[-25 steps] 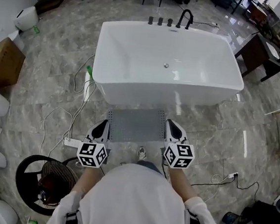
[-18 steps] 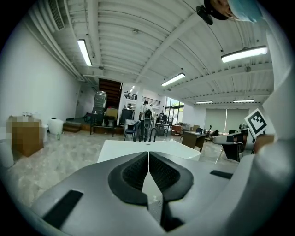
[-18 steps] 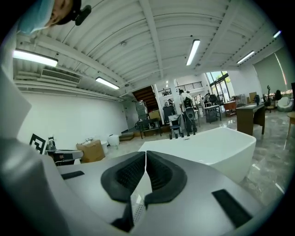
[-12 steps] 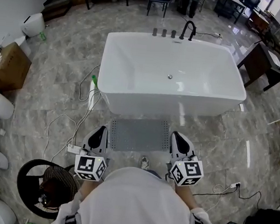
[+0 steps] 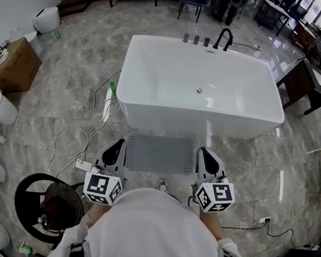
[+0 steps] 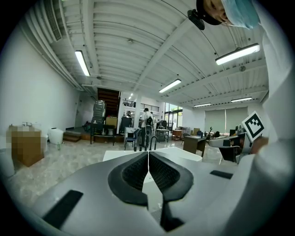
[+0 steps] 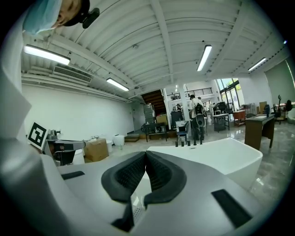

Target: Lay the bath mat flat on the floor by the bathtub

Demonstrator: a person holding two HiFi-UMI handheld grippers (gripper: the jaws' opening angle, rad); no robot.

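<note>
Bath mat (image 5: 159, 153) flat on the floor (image 5: 55, 102), just in front of the bathtub (image 5: 167, 115).
We see loose cables (image 5: 71, 135) and a power strip (image 5: 82, 165) to its left (a shoe (image 5: 162, 184) at its near edge); our left tool (image 5: 118, 144) and right tool (image 5: 203, 152) flank it, both closed, gripping nothing.

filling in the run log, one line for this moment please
bath mat: flat on floor by bathtub | left claw: shut, empty | right claw: shut, empty
</note>
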